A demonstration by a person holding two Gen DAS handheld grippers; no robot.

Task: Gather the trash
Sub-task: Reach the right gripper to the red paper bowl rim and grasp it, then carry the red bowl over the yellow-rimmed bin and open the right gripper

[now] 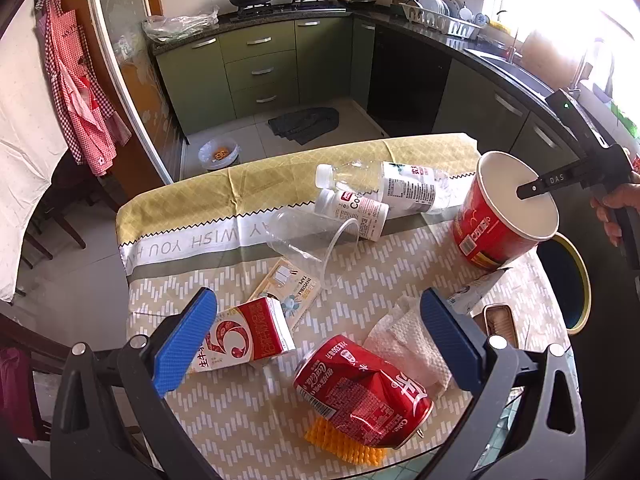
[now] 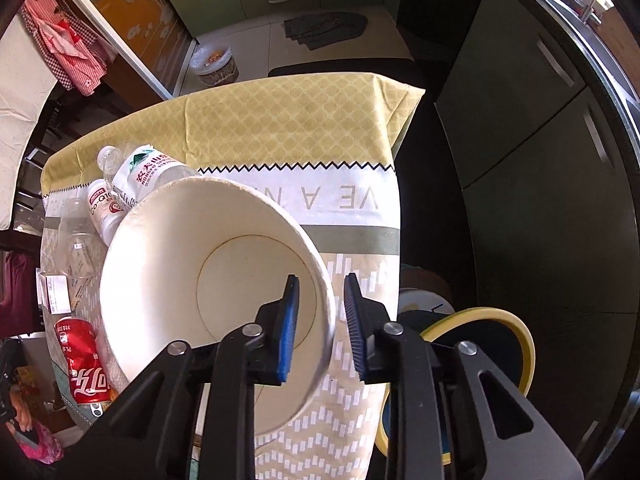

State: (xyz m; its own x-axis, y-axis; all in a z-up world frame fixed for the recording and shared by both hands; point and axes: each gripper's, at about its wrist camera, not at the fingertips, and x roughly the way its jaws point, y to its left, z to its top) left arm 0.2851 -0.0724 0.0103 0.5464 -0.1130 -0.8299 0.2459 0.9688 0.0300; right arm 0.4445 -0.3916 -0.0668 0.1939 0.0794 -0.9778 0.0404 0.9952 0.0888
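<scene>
**A:** While we work the kitchen table for trash, our right gripper (image 2: 322,284) points steeply down over the red paper bucket (image 2: 180,280), which stands at the table's right edge. One blue pad sits inside its white wall, the other outside.

**B:** Are we clamped on it?

**A:** Not that we can see. The jaws stand narrow and the thin rim runs between them, but a sliver of tablecloth (image 2: 360,240) shows between the rim and the outer pad. We judge the rim is chosen because the bucket is too wide to take across its body.

**B:** And our left gripper (image 1: 318,300)?

**A:** Wide apart and empty, it hovers over the near clutter: a crushed cola can (image 1: 360,392), a red-and-white milk carton (image 1: 248,336) lying on its side, and a crumpled paper towel (image 1: 404,340).

**B:** What handles how?

**A:** We expect the dented can to be stiff, the towel soft and the paper bucket light and easily squashed. Farther off, a clear plastic cup (image 1: 316,244) and two bottles (image 1: 400,188) lie tipped over, smooth and round, so likely to roll.

**B:** Where does it all go?

**A:** Probably into the dark, yellow-rimmed bin (image 1: 586,280) just beside the table's right edge, below the bucket.
</scene>
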